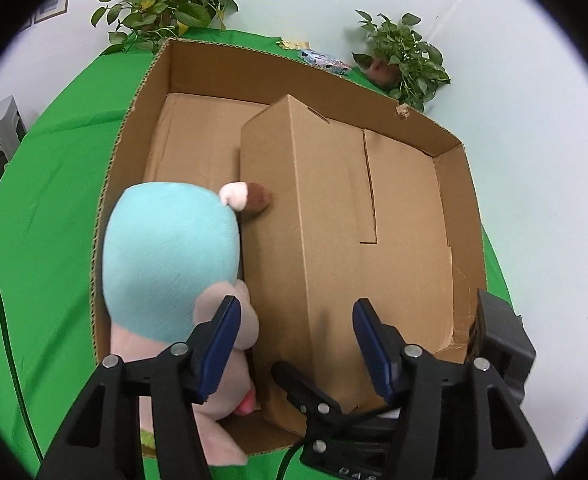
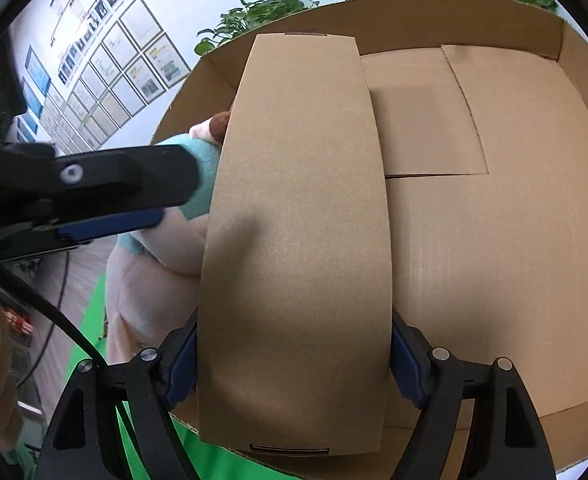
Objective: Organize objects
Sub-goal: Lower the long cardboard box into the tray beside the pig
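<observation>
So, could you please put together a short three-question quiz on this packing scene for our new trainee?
1. True or false: the right gripper grips the small carton.
2. Which toy lies inside the big open box? A) plush doll B) ball
3. What colour is the cloth under the box?

Key: 1 true. 2 A, the plush doll, beside the carton; the left gripper is open above. 3 green.
</observation>
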`<state>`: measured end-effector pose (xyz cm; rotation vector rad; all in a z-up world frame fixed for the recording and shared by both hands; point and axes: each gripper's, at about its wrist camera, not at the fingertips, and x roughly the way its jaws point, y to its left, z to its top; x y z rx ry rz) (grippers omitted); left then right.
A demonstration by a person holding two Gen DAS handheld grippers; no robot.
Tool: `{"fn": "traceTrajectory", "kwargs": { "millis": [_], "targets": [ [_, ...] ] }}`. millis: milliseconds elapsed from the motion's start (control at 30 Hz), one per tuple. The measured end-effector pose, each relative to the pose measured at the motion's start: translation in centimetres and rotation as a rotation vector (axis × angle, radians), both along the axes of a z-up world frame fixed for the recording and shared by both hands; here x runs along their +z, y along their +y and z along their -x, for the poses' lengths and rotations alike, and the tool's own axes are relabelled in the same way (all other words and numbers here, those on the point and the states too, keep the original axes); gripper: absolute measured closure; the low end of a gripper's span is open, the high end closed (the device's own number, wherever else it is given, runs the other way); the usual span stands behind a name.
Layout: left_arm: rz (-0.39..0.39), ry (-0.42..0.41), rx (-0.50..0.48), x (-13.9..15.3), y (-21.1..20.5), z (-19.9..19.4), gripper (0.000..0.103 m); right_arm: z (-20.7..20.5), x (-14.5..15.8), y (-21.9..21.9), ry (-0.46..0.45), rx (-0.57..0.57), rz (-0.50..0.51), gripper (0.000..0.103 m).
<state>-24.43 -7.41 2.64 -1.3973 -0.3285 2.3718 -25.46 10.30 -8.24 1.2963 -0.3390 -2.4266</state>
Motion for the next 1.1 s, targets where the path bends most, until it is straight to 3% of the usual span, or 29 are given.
{"fn": "traceTrajectory", "kwargs": {
  "millis": [100,300,433,767,867,933,1033,1100],
  "targets": [
    [0.048,0.034,0.006,0.2,-0.1,-1.3,0.045,-0.2,-0.1,-0.2,-0.045,0.004,0.014,0.020],
    [0.115,0.110,0.039,1.2,-0.6,-3.4,0.045,-1.9,1.1,0.5,0.009,0.029,0.007,0.015],
    [0.121,0.123,0.042,1.0,-1.2,-4.2,0.045,-1.7,1.7,0.6,-0.005,0.053,-0.021,0.033],
    [0.150,0.237,0.061,1.7,-0.8,-5.6,0.045,-1.9,2.3,1.2,0.015,0.132,-0.051,0.037],
    [0.197,0.271,0.055,1.9,-0.4,-6.0,0.045,-2.2,4.2,3.4,0.050,0.101,0.015,0.032],
    [0.198,0.264,0.049,1.8,-0.3,-6.1,0.045,-1.7,5.8,5.0,0.078,0.051,0.042,0.019],
    [0.195,0.263,0.042,1.4,-0.3,-5.9,0.045,1.7,7.5,6.4,0.070,0.015,0.068,0.019],
    [0.198,0.263,0.043,1.2,-0.3,-5.9,0.045,0.9,7.0,7.3,0.075,0.018,0.065,0.019]
  ]
}}
